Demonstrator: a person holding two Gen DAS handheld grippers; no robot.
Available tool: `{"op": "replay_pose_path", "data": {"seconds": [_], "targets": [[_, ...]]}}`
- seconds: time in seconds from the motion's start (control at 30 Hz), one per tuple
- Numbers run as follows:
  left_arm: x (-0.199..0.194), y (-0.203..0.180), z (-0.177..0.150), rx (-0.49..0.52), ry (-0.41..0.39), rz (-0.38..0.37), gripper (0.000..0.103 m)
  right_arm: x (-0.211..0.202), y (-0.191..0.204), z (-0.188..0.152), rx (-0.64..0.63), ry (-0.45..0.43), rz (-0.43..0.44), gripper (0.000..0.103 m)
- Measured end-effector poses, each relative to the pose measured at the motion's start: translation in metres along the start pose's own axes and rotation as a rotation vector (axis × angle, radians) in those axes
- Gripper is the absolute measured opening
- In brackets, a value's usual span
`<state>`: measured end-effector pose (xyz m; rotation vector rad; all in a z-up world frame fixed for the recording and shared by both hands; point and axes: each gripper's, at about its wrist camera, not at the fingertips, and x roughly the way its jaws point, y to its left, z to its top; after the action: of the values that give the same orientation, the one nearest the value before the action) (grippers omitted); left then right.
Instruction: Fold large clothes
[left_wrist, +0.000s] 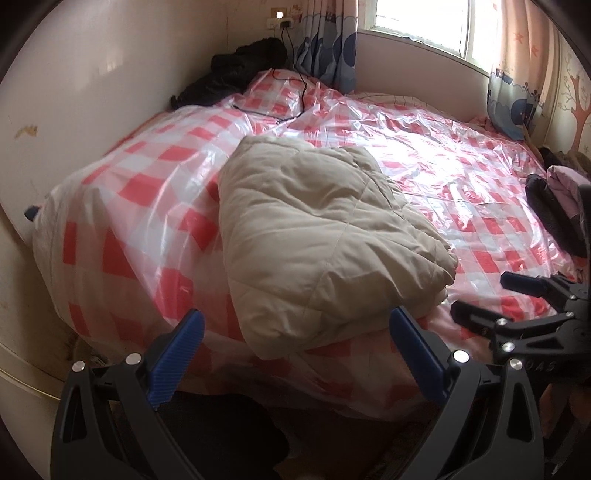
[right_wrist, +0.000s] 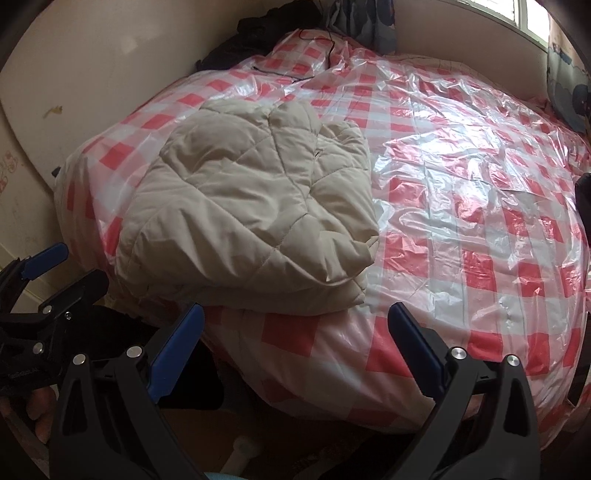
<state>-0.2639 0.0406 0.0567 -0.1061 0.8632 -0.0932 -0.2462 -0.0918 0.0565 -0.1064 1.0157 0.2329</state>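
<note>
A beige quilted puffy jacket (left_wrist: 317, 236) lies folded into a thick bundle near the front edge of the bed; it also shows in the right wrist view (right_wrist: 255, 214). The bed is covered by a glossy red-and-white checked plastic sheet (left_wrist: 461, 177) (right_wrist: 461, 206). My left gripper (left_wrist: 295, 325) is open and empty, just in front of the jacket's near edge. My right gripper (right_wrist: 295, 317) is open and empty, in front of the bundle's right corner. The right gripper shows at the right of the left wrist view (left_wrist: 480, 299), and the left gripper at the left of the right wrist view (right_wrist: 70, 269).
Dark clothes (left_wrist: 236, 74) are piled at the bed's far left corner by the wall, with a black cable (left_wrist: 295, 92) running onto the sheet. More garments (left_wrist: 557, 206) lie at the bed's right edge. A wall (left_wrist: 74, 92) runs along the left; a curtained window (left_wrist: 424, 26) is behind.
</note>
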Motion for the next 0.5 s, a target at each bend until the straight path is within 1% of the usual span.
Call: {"op": "replay_pose_path", "data": {"seconds": [0.03, 0.1, 0.37, 0.5], "targets": [[0.003, 0.002, 0.0, -0.011, 0.013, -0.005, 0.096, 0.002, 0.001, 0.001, -0.002, 0.01, 0.003, 0.096], [0.008, 0.004, -0.001, -0.026, 0.034, 0.023, 0.096, 0.005, 0.004, 0.001, -0.008, 0.023, 0.008, 0.096], [0.012, 0.012, -0.002, -0.039, 0.05, 0.033, 0.096, 0.014, 0.011, 0.001, -0.028, 0.063, 0.007, 0.096], [0.016, 0.017, -0.002, -0.051, 0.068, 0.035, 0.096, 0.016, 0.012, 0.002, -0.024, 0.076, 0.025, 0.096]]}}
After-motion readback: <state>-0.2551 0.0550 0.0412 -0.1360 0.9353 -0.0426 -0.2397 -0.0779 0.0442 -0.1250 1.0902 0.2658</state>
